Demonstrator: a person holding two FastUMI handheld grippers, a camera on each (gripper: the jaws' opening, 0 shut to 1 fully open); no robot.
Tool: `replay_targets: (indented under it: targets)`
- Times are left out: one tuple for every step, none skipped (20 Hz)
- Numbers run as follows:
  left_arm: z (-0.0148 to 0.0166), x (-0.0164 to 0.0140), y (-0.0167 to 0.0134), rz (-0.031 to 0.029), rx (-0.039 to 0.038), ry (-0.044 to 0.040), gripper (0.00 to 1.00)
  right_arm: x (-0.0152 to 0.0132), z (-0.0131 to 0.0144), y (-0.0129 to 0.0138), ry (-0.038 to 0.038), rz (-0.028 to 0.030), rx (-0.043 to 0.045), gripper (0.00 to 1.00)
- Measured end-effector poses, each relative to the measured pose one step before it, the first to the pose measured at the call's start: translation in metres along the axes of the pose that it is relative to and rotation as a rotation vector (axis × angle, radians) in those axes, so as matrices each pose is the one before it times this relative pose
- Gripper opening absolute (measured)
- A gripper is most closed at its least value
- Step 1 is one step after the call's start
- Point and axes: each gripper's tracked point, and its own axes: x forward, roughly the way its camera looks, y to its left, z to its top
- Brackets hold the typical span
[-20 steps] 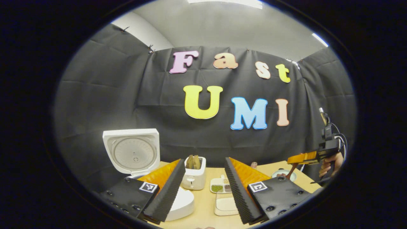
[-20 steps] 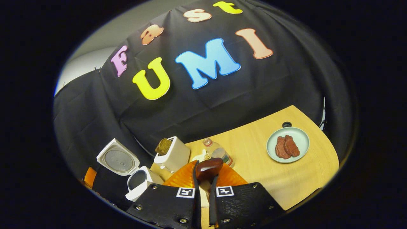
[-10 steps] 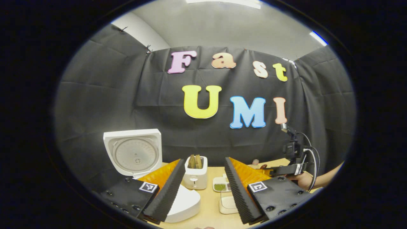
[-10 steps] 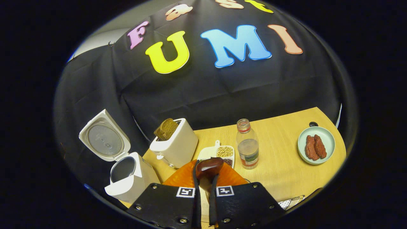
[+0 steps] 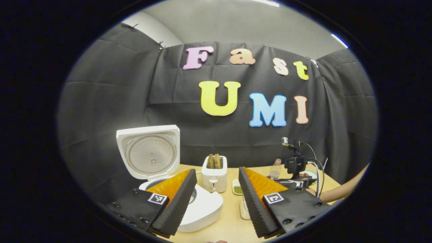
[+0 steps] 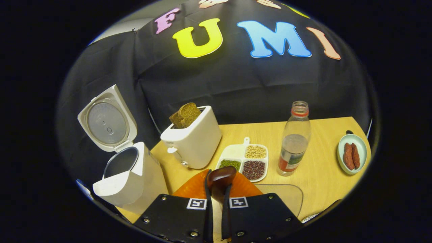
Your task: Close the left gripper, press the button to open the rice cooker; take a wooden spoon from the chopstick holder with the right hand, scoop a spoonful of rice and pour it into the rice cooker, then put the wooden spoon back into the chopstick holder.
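**Spoon in hand, cooker open: the scoop comes next**

Fingers of the right gripper [image 6: 216, 202] are pinched tight on the wooden spoon [image 6: 221, 178], its dark bowl poking up just past the fingertips in the right gripper view. Ahead of it on the desk lies a white divided dish [image 6: 243, 161] holding pale beans, green beans and dark red beans, with one compartment looking white; whether that is the rice cannot be told for certain. A toaster [image 6: 193, 141] with brown bread in its slots stands just left of the dish, a part-filled bottle [image 6: 292, 142] just right of it, and a small plate of sausages [image 6: 351, 153] sits at the desk's right edge.

The rice cooker [image 6: 130, 175] stands at the desk's left edge, lid swung up and back, its inner pot open and apparently empty. The left gripper [image 5: 217, 199] hovers near it with fingers spread wide and holding nothing; in the left gripper view the cooker's body [image 5: 202, 209] lies directly beneath its left finger and the lid [image 5: 149, 152] rises behind. The other gripper, camera and cables atop it, shows at the right with a forearm [image 5: 344, 190] behind.

Judging by this layout, the button press and spoon pickup are done, and the scoop is in hand. The next move calls for lowering the spoon's bowl into the rice compartment, then carrying it level leftward past the toaster to the open pot. The chopstick holder cannot be made out.
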Motion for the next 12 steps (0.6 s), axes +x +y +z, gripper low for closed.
replay_targets:
  targets:
    - [-0.00282, -0.00041, 0.00288, 0.00260, -0.00460, 0.00233, 0.88, -0.00215, -0.00407, 0.00517, 0.00406, 0.01936, 0.03123, 0.10]
    - [-0.00025, -0.00039, 0.00321, 0.00729, -0.00003, 0.00309, 0.89, -0.00204, -0.00352, 0.00520, 0.00297, 0.01529, 0.04064, 0.10]
    - [-0.00163, -0.00143, 0.00362, 0.00729, -0.00206, 0.00008, 0.89, -0.00338, -0.00444, 0.00432, 0.00681, 0.01392, 0.04617, 0.10]
    - [-0.00072, -0.00178, 0.00021, 0.00094, -0.00471, 0.00015, 0.88, -0.00193, -0.00225, 0.00172, 0.00458, 0.00811, 0.03648, 0.10]
    - [0.00002, -0.00114, -0.00060, 0.00084, -0.00292, -0.00088, 0.89, -0.00112, -0.00121, -0.00052, -0.00109, 0.00540, 0.03712, 0.10]
    - [-0.00050, -0.00126, -0.00061, -0.00203, -0.00025, 0.00055, 0.89, -0.00281, -0.00056, -0.00267, 0.00449, 0.00370, 0.05056, 0.10]
    - [0.00013, -0.00052, -0.00153, -0.00350, 0.00219, 0.00094, 0.88, -0.00283, 0.00049, -0.00454, 0.00394, 0.00100, 0.06200, 0.10]
    - [0.00036, -0.00085, -0.00065, -0.00318, 0.00252, -0.00114, 0.89, -0.00434, 0.00353, -0.00609, -0.00456, 0.00558, 0.07817, 0.10]
    - [0.00174, -0.00110, -0.00059, -0.00287, 0.00255, -0.00293, 0.89, -0.00530, 0.00532, -0.00762, -0.00824, 0.00554, 0.07970, 0.10]
    - [0.00229, -0.00038, -0.00069, -0.00354, 0.00014, -0.00577, 0.90, -0.00605, 0.00682, -0.00759, -0.01511, 0.01060, 0.07646, 0.10]
    - [0.00109, -0.00202, -0.00013, -0.00227, -0.00245, -0.00527, 0.89, -0.00595, 0.00779, -0.00529, -0.01890, 0.01610, 0.07752, 0.10]
    - [0.00117, -0.00132, -0.00045, -0.00316, -0.00286, -0.00338, 0.89, -0.00690, 0.01102, -0.00282, -0.02457, 0.01675, 0.07189, 0.10]
